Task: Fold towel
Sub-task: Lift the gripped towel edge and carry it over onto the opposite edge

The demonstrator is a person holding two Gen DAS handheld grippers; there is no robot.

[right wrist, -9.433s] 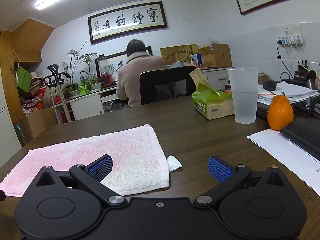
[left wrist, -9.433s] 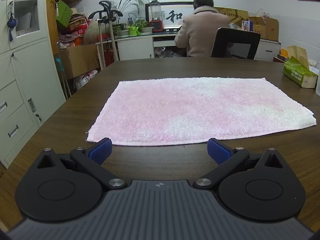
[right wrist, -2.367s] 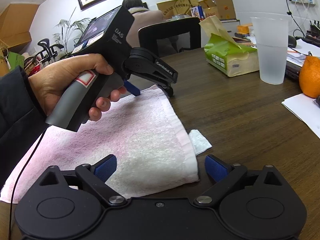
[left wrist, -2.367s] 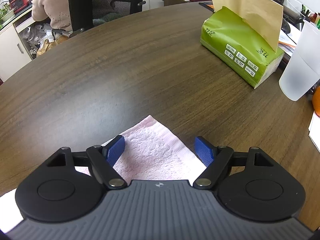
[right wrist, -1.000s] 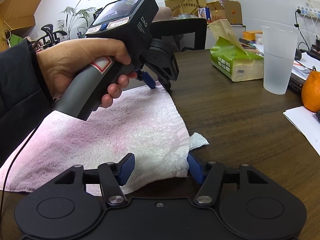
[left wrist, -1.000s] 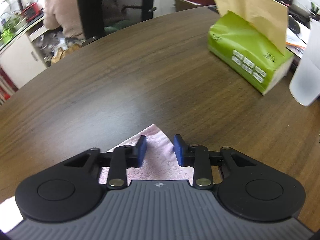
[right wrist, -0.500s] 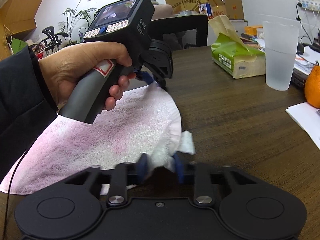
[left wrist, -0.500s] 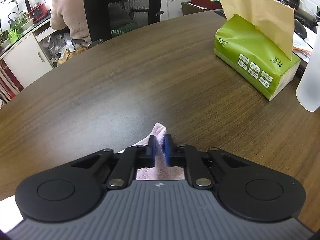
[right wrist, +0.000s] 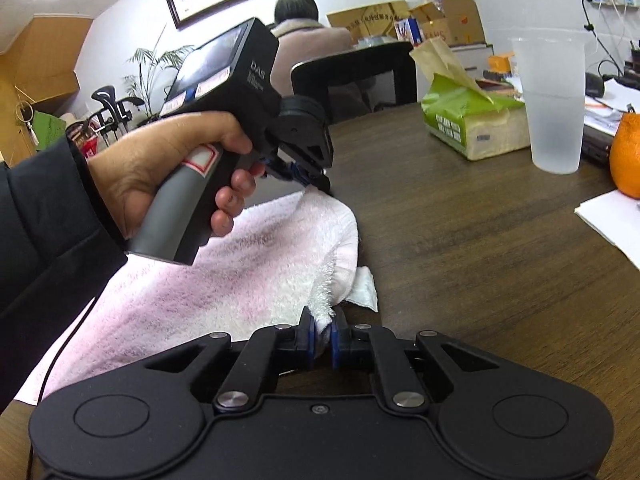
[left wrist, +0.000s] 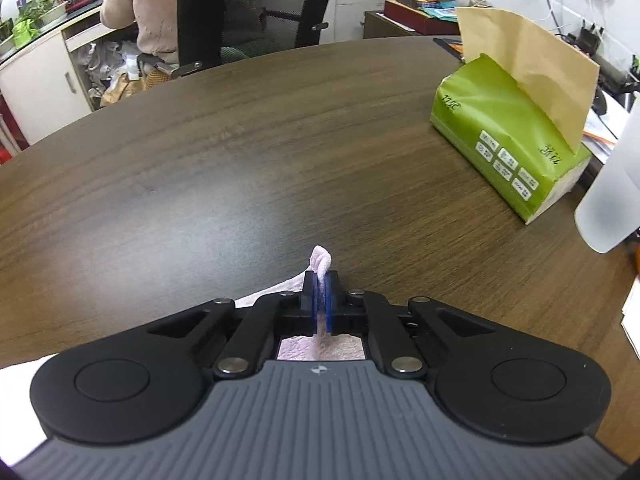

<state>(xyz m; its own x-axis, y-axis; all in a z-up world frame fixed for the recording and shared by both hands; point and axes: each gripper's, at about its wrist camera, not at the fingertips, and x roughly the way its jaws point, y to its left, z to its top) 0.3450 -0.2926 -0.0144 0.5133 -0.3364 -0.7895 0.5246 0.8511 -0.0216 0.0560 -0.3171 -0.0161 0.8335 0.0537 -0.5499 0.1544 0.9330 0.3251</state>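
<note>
Left tool (left wrist: 320, 298) now pinches the towel's (right wrist: 224, 276) far corner; right tool (right wrist: 323, 334) has clamped the near corner, lifted off the bench (left wrist: 248, 152).

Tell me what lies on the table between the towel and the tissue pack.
In the right wrist view, only bare table lies between the towel and the tissue pack; the cup stands right of the pack.

Towel (right wrist: 224, 280): pink, white patches. Fingers (left wrist: 329, 300): blue pads on black links. Desk (left wrist: 240, 152): dark brown wood grain. Tissue pack (left wrist: 500, 136): green, tan tissue. Far right: orange fruit (right wrist: 628, 156), translucent white cup (right wrist: 554, 104).
</note>
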